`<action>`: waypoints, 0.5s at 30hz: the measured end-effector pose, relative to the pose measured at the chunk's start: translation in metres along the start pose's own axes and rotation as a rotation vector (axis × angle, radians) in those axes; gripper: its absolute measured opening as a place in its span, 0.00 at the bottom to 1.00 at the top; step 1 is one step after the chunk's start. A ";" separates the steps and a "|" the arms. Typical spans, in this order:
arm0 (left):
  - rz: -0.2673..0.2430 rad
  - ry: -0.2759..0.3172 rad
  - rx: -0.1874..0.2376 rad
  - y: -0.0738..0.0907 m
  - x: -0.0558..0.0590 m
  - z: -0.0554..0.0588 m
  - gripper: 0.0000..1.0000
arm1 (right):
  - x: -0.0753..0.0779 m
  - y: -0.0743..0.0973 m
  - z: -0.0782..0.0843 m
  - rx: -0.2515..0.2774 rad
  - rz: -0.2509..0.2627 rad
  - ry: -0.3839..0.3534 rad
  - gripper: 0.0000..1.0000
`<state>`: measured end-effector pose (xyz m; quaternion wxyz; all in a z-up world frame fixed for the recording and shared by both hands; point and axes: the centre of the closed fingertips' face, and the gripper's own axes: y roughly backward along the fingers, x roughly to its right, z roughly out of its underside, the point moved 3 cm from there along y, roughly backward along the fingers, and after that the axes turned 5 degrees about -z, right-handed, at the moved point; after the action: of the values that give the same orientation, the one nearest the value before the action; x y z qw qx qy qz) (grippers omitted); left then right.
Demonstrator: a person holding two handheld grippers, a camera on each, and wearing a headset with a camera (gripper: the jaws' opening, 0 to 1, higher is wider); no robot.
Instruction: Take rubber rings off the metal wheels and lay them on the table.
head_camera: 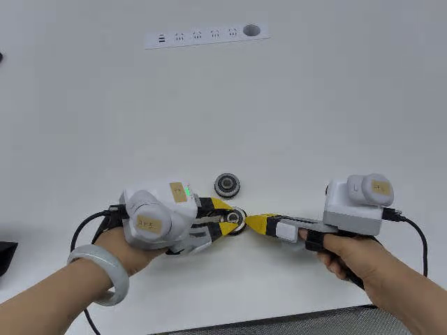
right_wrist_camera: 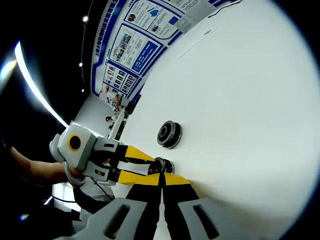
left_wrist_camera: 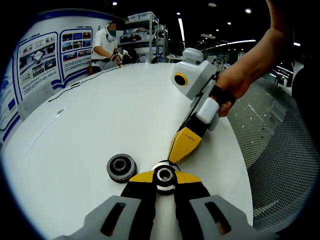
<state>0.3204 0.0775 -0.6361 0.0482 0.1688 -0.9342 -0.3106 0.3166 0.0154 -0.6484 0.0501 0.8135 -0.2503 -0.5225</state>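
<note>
A small metal wheel with a black rubber ring (head_camera: pixel 238 219) is held just above the white table (head_camera: pixel 314 118). My left gripper (head_camera: pixel 228 217) is shut on it from the left, yellow jaws on either side of the wheel (left_wrist_camera: pixel 164 177). My right gripper (head_camera: pixel 254 222) comes in from the right with its jaws together, and their yellow tips touch the wheel's rim (right_wrist_camera: pixel 163 165). I cannot tell whether they pinch the ring. A second wheel (head_camera: pixel 227 185) with its ring on lies flat on the table just behind; it also appears as the second wheel (left_wrist_camera: pixel 121 167) and the second wheel (right_wrist_camera: pixel 169 134).
A white power strip (head_camera: pixel 206 33) lies at the far side of the table. A dark object (head_camera: pixel 5 255) sits at the left edge. The table's near edge (head_camera: pixel 279 317) runs just below my hands, with a mesh surface (head_camera: pixel 328 324) beyond it.
</note>
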 end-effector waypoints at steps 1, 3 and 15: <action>0.000 0.000 0.000 0.000 0.000 0.000 0.13 | 0.000 0.000 0.000 0.000 0.001 0.006 0.02; 0.000 0.000 0.000 0.000 0.000 0.000 0.13 | 0.000 0.000 0.000 -0.001 0.003 0.012 0.02; 0.000 0.003 0.002 0.000 0.000 0.000 0.13 | -0.003 0.000 -0.001 0.002 0.008 0.043 0.02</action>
<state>0.3203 0.0775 -0.6361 0.0496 0.1695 -0.9344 -0.3093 0.3164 0.0167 -0.6453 0.0568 0.8236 -0.2527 -0.5046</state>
